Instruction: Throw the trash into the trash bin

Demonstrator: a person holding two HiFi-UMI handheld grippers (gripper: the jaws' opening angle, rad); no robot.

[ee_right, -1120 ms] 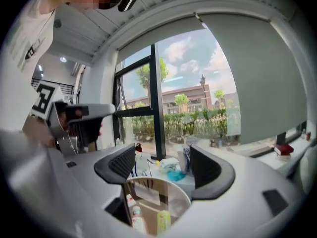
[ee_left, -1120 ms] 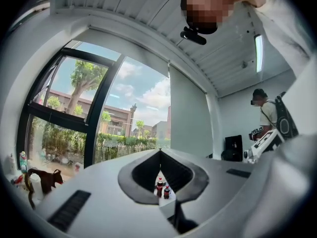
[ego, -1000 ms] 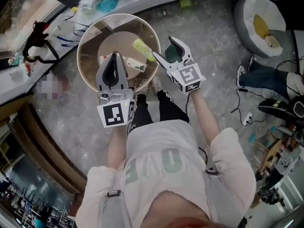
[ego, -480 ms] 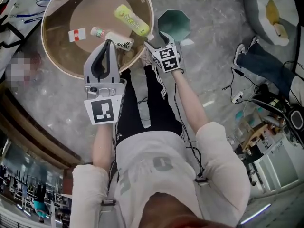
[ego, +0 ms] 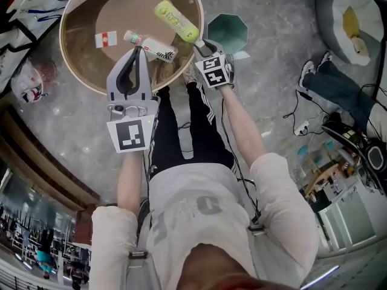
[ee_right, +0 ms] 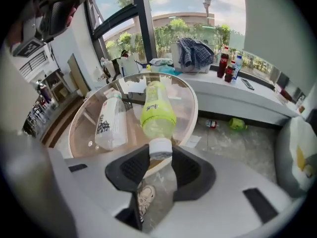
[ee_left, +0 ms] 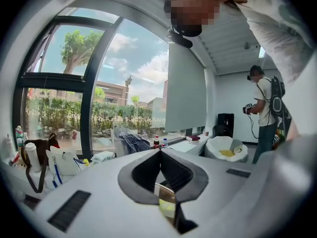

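The green bottle (ego: 175, 20) lies on its side on the round glass table (ego: 81, 41), close to the edge nearest the person. Its long axis runs straight away from the right gripper (ego: 198, 43), with the white cap at the near end and the body pointing toward the middle of the table.

In the right gripper view the cap sits right between the 2 jaws. They have just been closing, and the pads now look pressed against both sides of the cap, so the grip appears to be on the neck end only. The left gripper (ego: 136, 52) is empty, its jaws closed tip to tip. It hovers over the table edge nearer the clear bottle (ego: 151, 46), so the right hand is the one placed for this bottle.

The dark green bin (ego: 233, 26) stands on the floor just beside the table, on the right gripper's far side. The carry is likely short.

The bottle is translucent yellow-green plastic with a printed label. It looks empty and light, though it may swing from the cap once lifted.
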